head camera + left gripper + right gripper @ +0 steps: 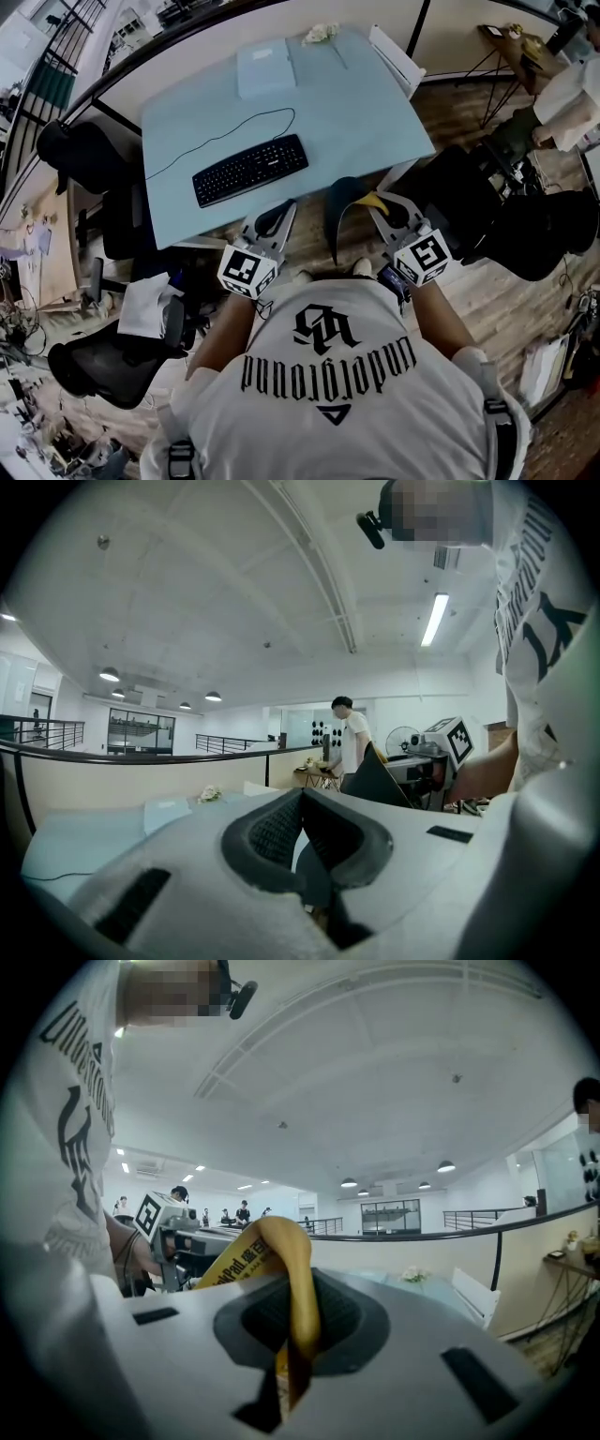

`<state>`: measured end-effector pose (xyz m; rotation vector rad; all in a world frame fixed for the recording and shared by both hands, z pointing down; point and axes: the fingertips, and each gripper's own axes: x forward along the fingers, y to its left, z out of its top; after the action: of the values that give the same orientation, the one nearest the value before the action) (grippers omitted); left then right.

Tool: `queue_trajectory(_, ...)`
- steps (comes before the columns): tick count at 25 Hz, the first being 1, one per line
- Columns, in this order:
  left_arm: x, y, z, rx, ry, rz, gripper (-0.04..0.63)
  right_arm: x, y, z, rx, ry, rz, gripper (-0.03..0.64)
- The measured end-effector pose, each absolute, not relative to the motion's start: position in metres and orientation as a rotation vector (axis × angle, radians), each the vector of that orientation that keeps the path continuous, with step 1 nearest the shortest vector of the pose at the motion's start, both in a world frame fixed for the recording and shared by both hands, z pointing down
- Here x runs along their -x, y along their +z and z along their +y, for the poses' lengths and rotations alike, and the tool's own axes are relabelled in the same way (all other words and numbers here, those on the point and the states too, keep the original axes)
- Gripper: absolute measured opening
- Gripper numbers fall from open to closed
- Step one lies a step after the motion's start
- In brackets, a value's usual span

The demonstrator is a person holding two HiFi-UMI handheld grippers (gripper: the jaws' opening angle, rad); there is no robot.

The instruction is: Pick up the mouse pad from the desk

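The mouse pad (345,204), dark on top and yellow underneath, hangs curled off the near right edge of the light blue desk (375,122). My right gripper (381,202) is shut on its edge. In the right gripper view the yellow printed side (281,1251) folds up between the pads of the right gripper (296,1330). My left gripper (285,210) hovers at the desk's near edge, left of the pad, with its pads touching and nothing between them (302,803). The left gripper view shows the pad (380,782) as a dark flap to the right.
A black keyboard (250,169) with a thin cable lies on the desk, with a pale blue folder (265,67) and a crumpled paper (321,34) at the far side. Black office chairs (84,155) stand at the left. A person (352,738) stands by a far table.
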<state>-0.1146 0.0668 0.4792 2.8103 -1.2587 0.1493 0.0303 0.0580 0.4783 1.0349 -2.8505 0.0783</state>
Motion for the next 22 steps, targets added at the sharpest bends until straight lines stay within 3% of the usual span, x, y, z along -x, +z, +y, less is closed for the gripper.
queue_trajectory(22, 0.180, 0.481, 0.092, -2.867, 0.106, -1.178, 0.008, 0.023, 0.481, 0.100, -1.154, 0.043, -2.794, 0.023)
